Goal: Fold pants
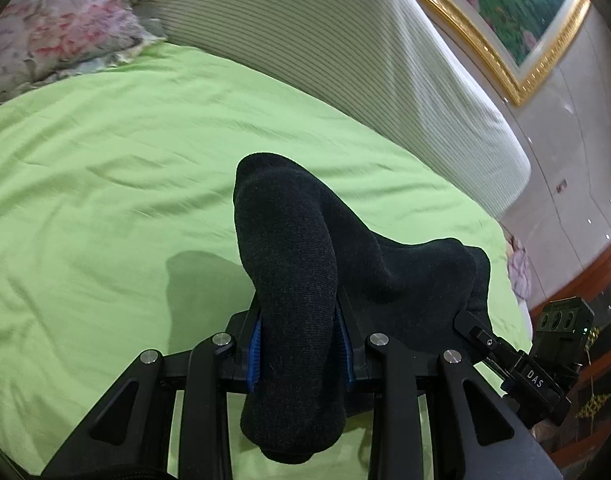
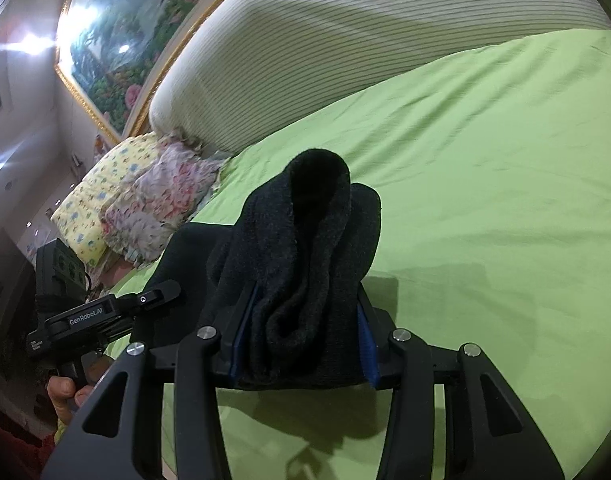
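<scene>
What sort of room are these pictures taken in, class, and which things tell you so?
Most likely a bedroom: a bed under a light green sheet, a striped padded cream headboard, and crumpled floral pillows beside it.

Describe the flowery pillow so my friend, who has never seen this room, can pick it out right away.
Start at the green bedsheet and follow it to the striped headboard. At the corner lies the pink floral pillow, ruffled at its edge. The yellow pillow beside it has small blue prints instead.

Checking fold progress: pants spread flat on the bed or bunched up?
Bunched, lifted off the bed. The pants bulge between the left tool and hang in the right tool above the green sheet.
</scene>
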{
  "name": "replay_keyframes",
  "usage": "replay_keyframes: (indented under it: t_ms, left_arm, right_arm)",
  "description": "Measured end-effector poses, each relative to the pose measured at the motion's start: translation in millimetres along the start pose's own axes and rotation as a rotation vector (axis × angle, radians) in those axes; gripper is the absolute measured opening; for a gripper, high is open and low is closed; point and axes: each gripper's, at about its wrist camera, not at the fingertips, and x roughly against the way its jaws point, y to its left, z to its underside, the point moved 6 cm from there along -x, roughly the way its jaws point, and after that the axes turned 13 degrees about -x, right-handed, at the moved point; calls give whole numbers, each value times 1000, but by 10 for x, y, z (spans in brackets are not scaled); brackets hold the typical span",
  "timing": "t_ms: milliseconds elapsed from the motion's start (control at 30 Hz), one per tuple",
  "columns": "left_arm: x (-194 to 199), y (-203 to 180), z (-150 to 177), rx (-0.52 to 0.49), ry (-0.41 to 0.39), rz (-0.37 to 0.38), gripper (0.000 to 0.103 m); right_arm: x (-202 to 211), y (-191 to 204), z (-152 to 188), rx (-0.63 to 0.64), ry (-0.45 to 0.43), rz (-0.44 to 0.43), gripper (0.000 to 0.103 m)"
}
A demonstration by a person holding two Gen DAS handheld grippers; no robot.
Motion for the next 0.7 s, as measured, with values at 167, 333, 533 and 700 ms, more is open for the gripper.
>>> replay_keyframes:
  t_ms: [167,333,533,700]
  left_arm:
    - [65,278,-88,27,-19,-36,30]
    - [62,513,-155,46,-29,-63,30]
    - [-36,678,-218,60,-36,-94,30]
    - [-92,815,-217,79,-30,-115,30]
  right_arm:
    - [-214,127,-11,22,19,-15,46]
    - [-412,210,-80,42,42,-20,46]
    - [-634,284,-128,61,66,-19,46]
    - [-786,309,-87,64,88,-15,46]
